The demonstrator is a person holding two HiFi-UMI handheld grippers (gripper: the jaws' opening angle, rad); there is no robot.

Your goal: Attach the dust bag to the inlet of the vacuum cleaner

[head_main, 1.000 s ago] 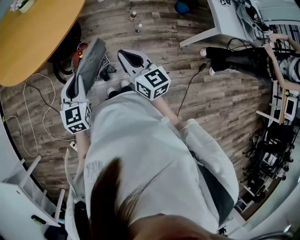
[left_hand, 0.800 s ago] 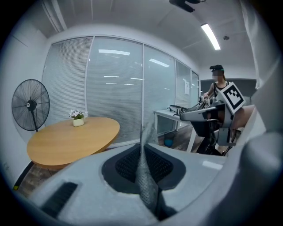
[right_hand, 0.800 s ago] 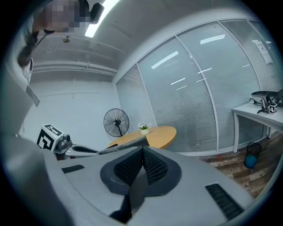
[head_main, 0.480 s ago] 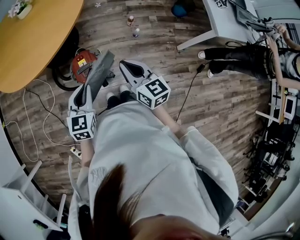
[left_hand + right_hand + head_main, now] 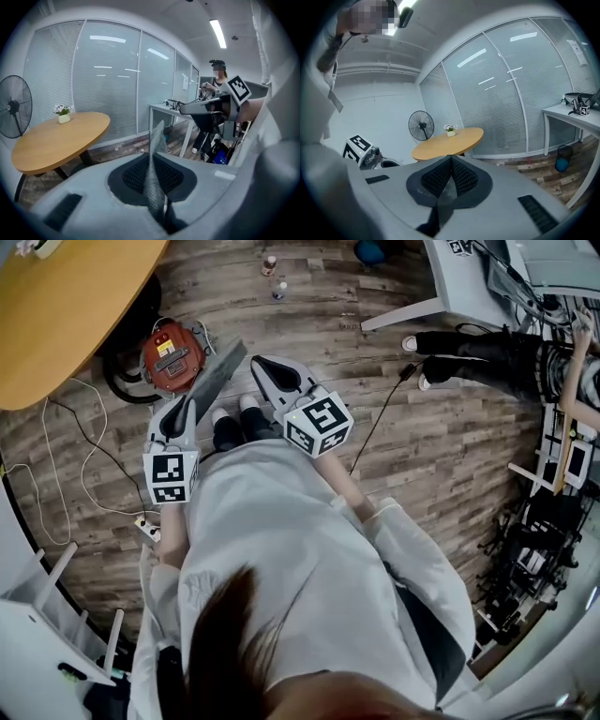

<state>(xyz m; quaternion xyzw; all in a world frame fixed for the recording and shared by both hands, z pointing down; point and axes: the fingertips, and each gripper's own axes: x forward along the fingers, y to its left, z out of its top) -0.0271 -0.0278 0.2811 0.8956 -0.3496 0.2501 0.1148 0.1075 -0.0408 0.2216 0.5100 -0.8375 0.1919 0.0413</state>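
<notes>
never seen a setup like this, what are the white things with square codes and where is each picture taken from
No robot here: a person stands holding a gripper in each hand; the marker cubes are part of them. The head view looks down from the person's head; the other two look along each gripper's jaws. The left gripper is shut on a flat grey dust bag. The right gripper is shut and empty. On the wooden floor sits a red vacuum cleaner, beside a round table.
</notes>
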